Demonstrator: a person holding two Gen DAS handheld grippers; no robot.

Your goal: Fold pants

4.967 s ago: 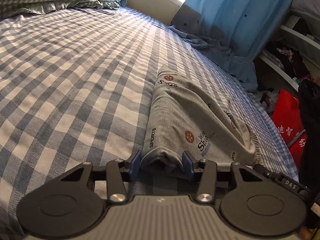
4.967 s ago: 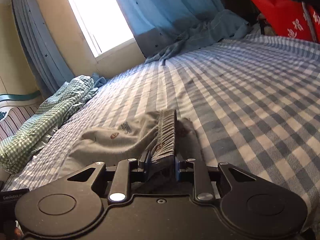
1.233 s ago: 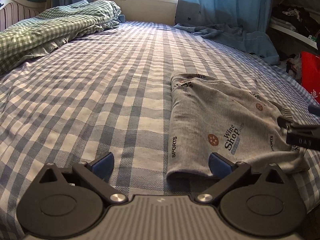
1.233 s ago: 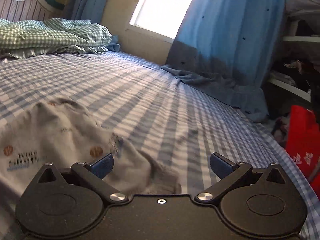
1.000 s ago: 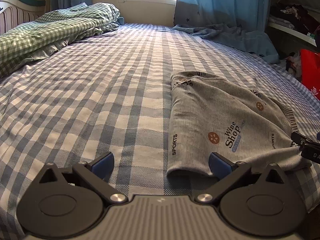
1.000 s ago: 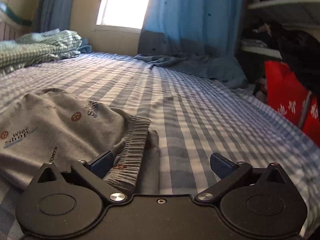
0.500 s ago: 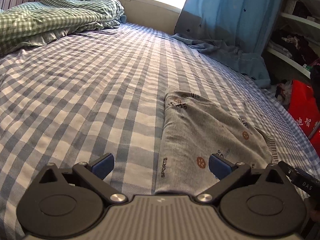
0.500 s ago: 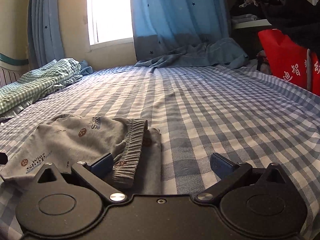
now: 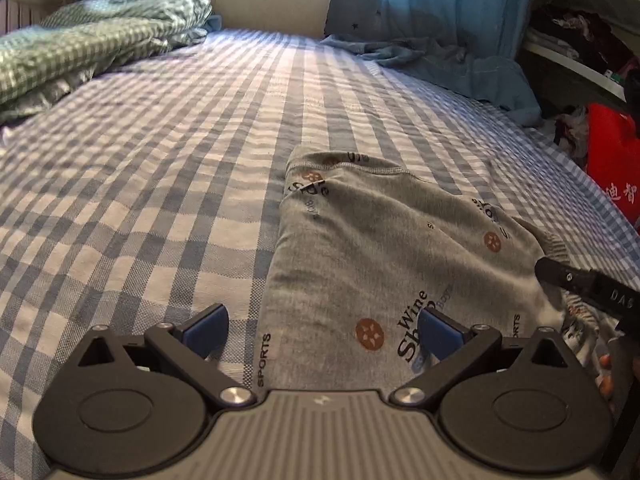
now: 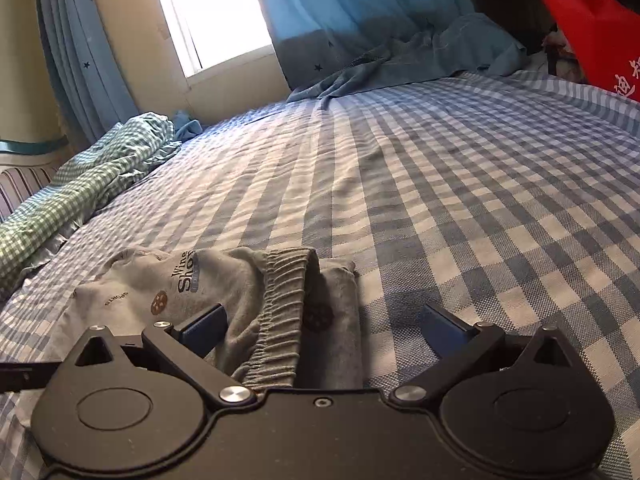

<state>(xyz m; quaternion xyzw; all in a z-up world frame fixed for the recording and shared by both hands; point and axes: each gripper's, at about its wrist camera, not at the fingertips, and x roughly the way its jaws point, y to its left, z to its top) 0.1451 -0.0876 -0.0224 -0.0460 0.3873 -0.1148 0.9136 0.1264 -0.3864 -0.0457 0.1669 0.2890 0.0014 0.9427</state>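
Note:
The grey printed pants lie folded on the blue checked bed. My left gripper is open and empty, its jaws straddling the near left edge of the pants. In the right wrist view the pants show their ribbed waistband on top. My right gripper is open and empty, just above the waistband end. Part of the right gripper shows at the right edge of the left wrist view.
A green checked quilt is bunched at the far left of the bed. A blue curtain hangs at the window and its hem lies on the bed. A red bag and shelves stand off the right side.
Five seconds ago both grippers were shut on the pants; both have let go and are open. In the last second both hover near the folded pants, shifting slightly.

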